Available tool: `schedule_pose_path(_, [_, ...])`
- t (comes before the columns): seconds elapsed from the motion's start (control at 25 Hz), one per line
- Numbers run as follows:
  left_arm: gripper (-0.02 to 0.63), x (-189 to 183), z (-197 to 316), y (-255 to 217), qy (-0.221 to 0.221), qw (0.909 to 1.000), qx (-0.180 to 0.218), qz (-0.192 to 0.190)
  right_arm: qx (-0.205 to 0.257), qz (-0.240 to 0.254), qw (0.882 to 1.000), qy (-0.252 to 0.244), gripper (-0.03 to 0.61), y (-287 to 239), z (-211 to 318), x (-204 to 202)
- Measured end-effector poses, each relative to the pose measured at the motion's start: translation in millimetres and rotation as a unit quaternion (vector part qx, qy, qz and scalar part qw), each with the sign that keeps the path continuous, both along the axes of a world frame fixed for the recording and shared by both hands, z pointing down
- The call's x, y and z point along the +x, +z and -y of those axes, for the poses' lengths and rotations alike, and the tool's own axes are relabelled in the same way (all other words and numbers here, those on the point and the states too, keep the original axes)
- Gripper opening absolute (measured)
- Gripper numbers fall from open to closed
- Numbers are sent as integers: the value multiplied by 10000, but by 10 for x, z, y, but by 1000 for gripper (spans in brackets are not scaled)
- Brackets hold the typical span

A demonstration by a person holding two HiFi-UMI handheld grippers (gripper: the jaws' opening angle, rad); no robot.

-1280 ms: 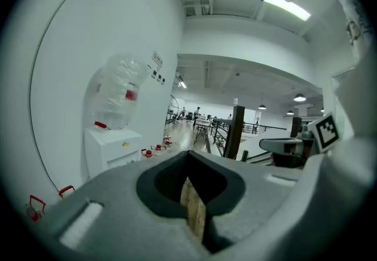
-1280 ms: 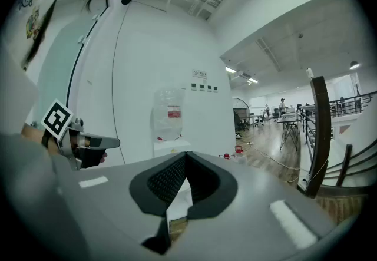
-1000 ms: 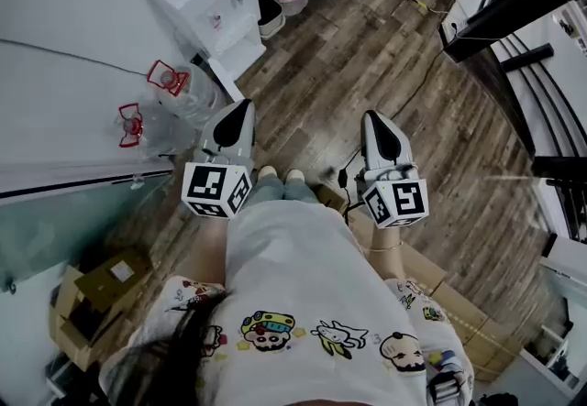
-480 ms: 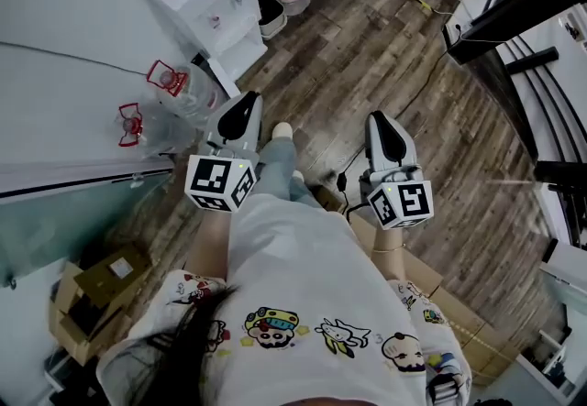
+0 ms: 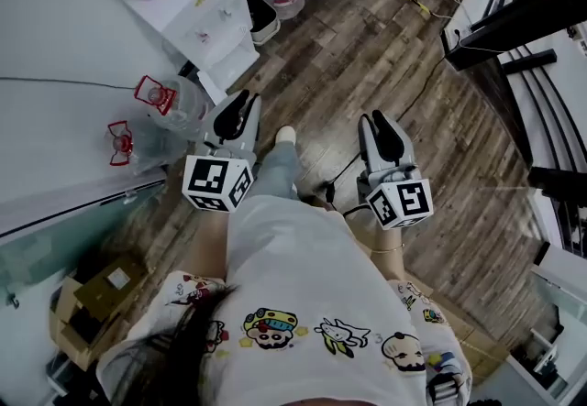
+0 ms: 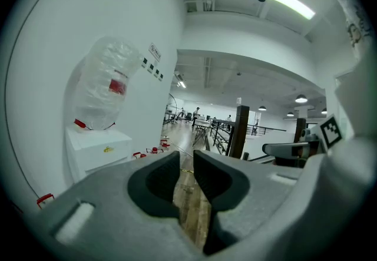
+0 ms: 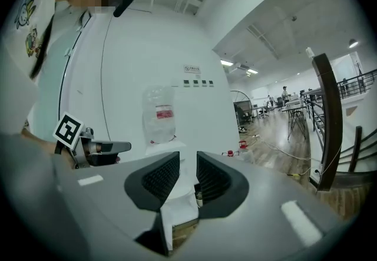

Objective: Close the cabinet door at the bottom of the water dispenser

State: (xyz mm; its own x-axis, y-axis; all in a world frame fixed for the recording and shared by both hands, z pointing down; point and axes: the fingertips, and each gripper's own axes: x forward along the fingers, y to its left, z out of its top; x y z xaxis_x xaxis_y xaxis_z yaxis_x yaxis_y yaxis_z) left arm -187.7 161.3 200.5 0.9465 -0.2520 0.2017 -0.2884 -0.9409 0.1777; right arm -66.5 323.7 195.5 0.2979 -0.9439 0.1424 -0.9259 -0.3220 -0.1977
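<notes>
On a wood floor (image 5: 367, 38), a person (image 5: 303, 276) has stepped closer to the water dispenser (image 5: 197, 5) at eleven o'clock, its cabinet door (image 5: 218, 76) ajar. The left gripper (image 5: 242, 100), jaws just eased apart, and the right gripper (image 5: 378, 117), jaws parted, hold nothing; the push looks near.

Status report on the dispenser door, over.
Left gripper jaws just opening, empty. Right gripper open, empty. Dispenser door open ahead, untouched. Water jugs beside it.

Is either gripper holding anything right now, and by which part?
Nothing is held. The jaws of the left gripper have just been opening, with nothing between them; the right gripper is open and empty too.
</notes>
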Motion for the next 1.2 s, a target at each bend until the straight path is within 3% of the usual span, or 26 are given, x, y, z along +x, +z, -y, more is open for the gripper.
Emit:
schedule_pose_path(0.68, [64, 1135, 1309, -151, -239, 9997, 102, -44, 140, 117, 9993, -317, 97, -159, 1322, 1130])
schedule_pose_path(0.96, [64, 1179, 1614, -188, -426, 9989, 150, -106, 120, 51, 9986, -510, 97, -174, 1693, 1259])
schedule_pose_path(1.2, [64, 1048, 1848, -175, -923, 9956, 121, -116, 39, -4, 9939, -1101, 98, -194, 2090, 1254])
